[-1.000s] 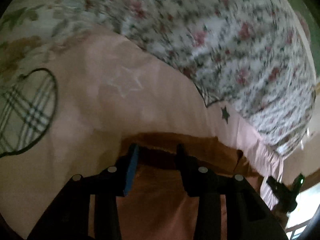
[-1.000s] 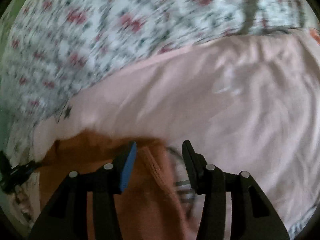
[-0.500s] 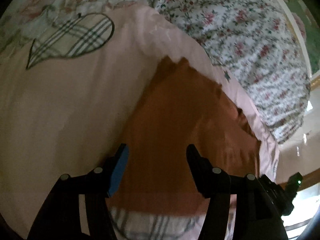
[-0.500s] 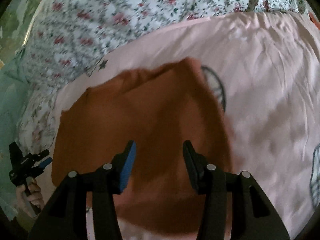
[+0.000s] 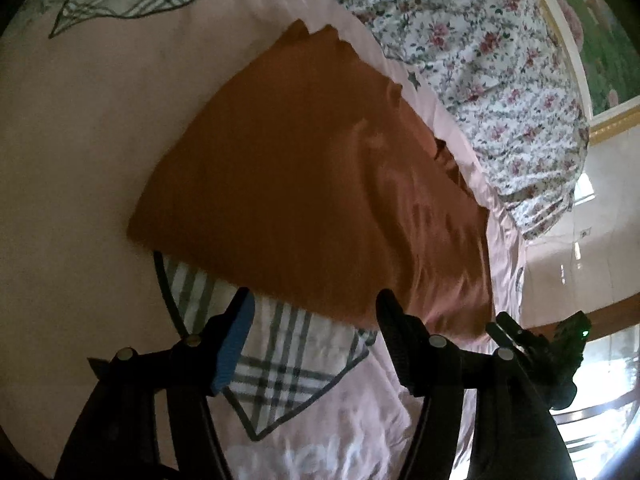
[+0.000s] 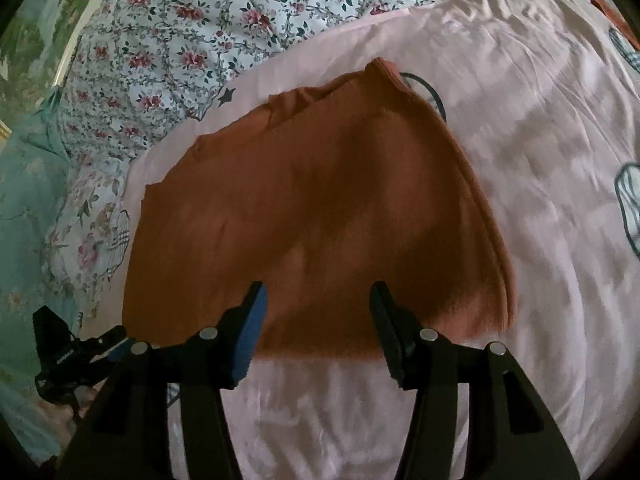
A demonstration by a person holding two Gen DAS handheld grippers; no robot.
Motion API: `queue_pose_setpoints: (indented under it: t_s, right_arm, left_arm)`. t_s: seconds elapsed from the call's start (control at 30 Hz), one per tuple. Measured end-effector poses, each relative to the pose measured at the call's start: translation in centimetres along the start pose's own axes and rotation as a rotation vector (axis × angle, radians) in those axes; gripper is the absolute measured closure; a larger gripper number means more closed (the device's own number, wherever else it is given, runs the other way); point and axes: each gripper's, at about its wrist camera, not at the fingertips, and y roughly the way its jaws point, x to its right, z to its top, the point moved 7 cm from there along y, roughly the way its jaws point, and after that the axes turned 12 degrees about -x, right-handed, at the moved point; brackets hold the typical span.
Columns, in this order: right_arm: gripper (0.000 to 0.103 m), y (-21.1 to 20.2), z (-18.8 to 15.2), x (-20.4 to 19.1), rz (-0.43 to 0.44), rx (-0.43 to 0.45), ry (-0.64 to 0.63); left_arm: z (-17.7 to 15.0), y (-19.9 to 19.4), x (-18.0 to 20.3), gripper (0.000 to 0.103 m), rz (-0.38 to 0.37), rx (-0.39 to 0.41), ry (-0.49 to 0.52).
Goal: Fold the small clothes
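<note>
A rust-orange knit garment (image 5: 304, 184) lies flat on a pink bedsheet (image 5: 80, 152); it also shows in the right wrist view (image 6: 320, 200). My left gripper (image 5: 314, 304) is open and empty, its fingertips just above the garment's near edge. My right gripper (image 6: 316, 292) is open and empty, hovering over the garment's near hem. The right gripper shows at the lower right of the left wrist view (image 5: 560, 344), and the left gripper at the lower left of the right wrist view (image 6: 68, 344).
A floral quilt (image 5: 480, 48) is bunched along the far side of the bed, also in the right wrist view (image 6: 200, 20). Plaid appliqué patches (image 5: 264, 360) are sewn on the sheet. The bed edge and a lit floor (image 5: 580, 248) lie to the right.
Both grippers have pulled back and up from the garment, which was let go and now lies spread flat. More of the garment and sheet is in view.
</note>
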Motion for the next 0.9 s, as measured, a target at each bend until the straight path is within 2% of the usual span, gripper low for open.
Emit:
queue_pose_setpoints:
  t_s: [0.17,0.33,0.53,0.73,0.77,0.83,0.87,0.9]
  right_arm:
    - [0.045,-0.2,-1.5,-0.9,-0.004,-0.022,-0.022]
    - [0.045,-0.4,-1.5,-1.2,0.008,-0.025,-0.03]
    - [0.045,-0.5,-0.3,-1.2,0.021,-0.043,-0.052]
    - [0.044,-0.8,1.8,-0.8,0.043,-0.049,-0.058]
    - [0.044,-0.8,2.0,-0.8,0.043,-0.049,-0.058]
    - [0.044,-0.8,2.7,-0.6,0.052,-0.047,-0.056]
    - [0.044,-0.8,3.0,-0.5,0.059,-0.048,-0.053]
    - [0.044,-0.8,3.2,-0.4,0.063,-0.05,-0.052]
  left_arm:
    - [-0.3,0.6,-0.6,0.039,-0.024,-0.01,-0.04]
    - [0.3,1.3,-1.4,0.035,-0.034,0.003,-0.091]
    - [2.4,1.8,-3.2,0.033,-0.043,0.075,-0.205]
    - [5.3,1.8,-3.9,0.035,0.001,0.152,-0.256]
    - [5.8,1.8,-3.9,0.038,0.023,0.153,-0.255]
    - [6.7,1.8,-3.8,0.053,0.06,0.168,-0.244]
    - [7.0,1.8,-3.7,0.07,0.068,0.169,-0.239]
    - [7.4,1.8,-3.5,0.081,0.067,0.171,-0.231]
